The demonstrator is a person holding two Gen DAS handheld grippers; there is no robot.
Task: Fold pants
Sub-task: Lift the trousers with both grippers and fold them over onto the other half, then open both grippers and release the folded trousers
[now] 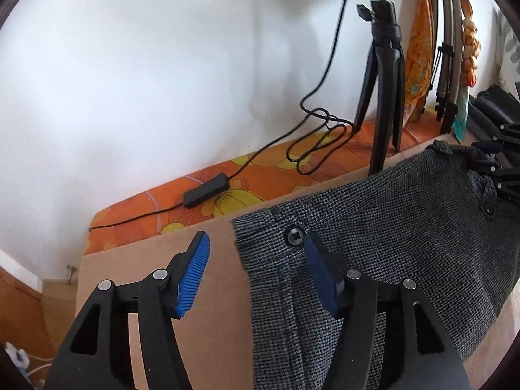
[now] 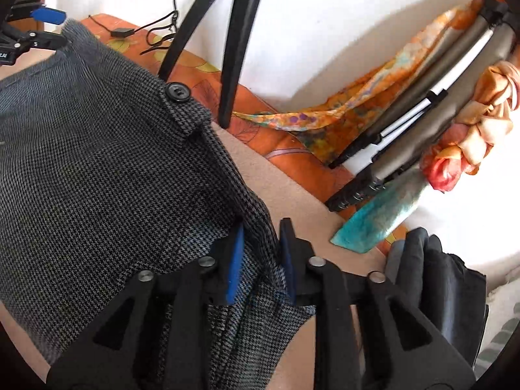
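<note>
Left wrist view: left gripper (image 1: pixel 256 271) spread wide, straddling the left edge of the pants (image 1: pixel 373 260) at the waistband; left blue pad over bare worktop (image 1: pixel 208 292), right pad over the cloth just below a black button (image 1: pixel 294 236). Nothing is pinched between the pads. Pants lie spread on the beige worktop, filling centre to right of frame. Behind them, a black tripod (image 1: pixel 383 97) stands on an orange floral cloth (image 1: pixel 227 191) along the white wall, with a black cable (image 1: pixel 292 136) looped beside it. Right wrist view: right gripper (image 2: pixel 261 261) narrow, pads clamped on a bunched fold at the right edge of the pants (image 2: pixel 97 178), lower centre of frame. Waistband button (image 2: pixel 177 92) sits upper centre. Left gripper (image 2: pixel 48 16) shows in the upper left, at the far corner of the pants. Folded tripod (image 2: pixel 422 123) and scarves (image 2: pixel 341 117) lean on the wall at right.
</note>
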